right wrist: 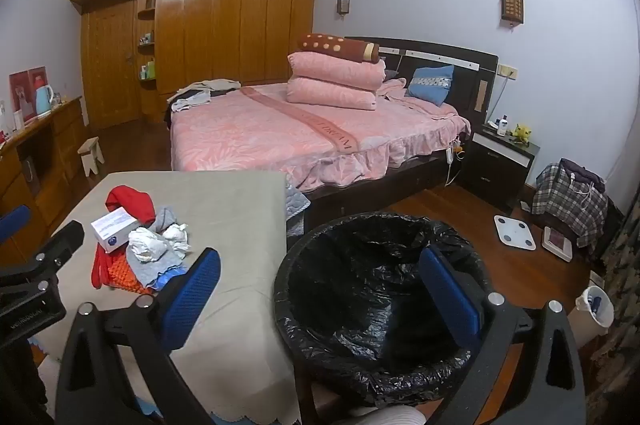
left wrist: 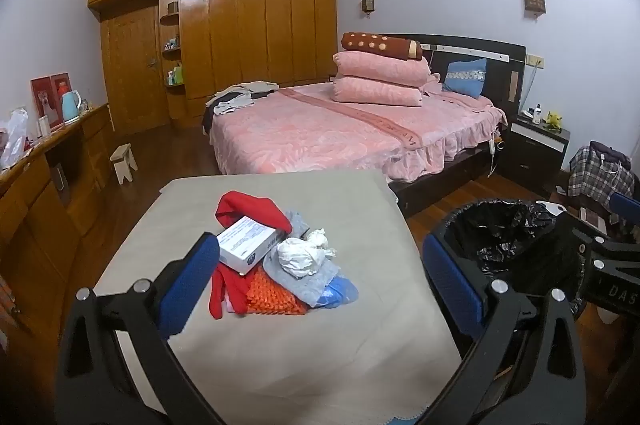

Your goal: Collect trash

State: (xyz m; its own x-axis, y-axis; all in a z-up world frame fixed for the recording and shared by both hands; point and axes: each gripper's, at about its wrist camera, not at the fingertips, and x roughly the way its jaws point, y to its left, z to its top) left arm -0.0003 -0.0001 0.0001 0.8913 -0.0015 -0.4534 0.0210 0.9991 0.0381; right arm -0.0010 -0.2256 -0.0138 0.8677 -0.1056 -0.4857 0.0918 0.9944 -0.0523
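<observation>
Bed runner [right wrist: 320, 127]: woven lettering ending "DREAM", earlier letters illegible. Right gripper [left wrist: 616, 289] body, seen from the left wrist view: "DAS", cut off at the edge. White box [left wrist: 248, 239]: print too small to read.

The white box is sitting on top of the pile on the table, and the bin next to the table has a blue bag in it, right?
Almost. The white box does sit on the pile on the table, and the bin is beside it. But the bag in the bin is black, not blue. The right wrist view shows it best.
</observation>
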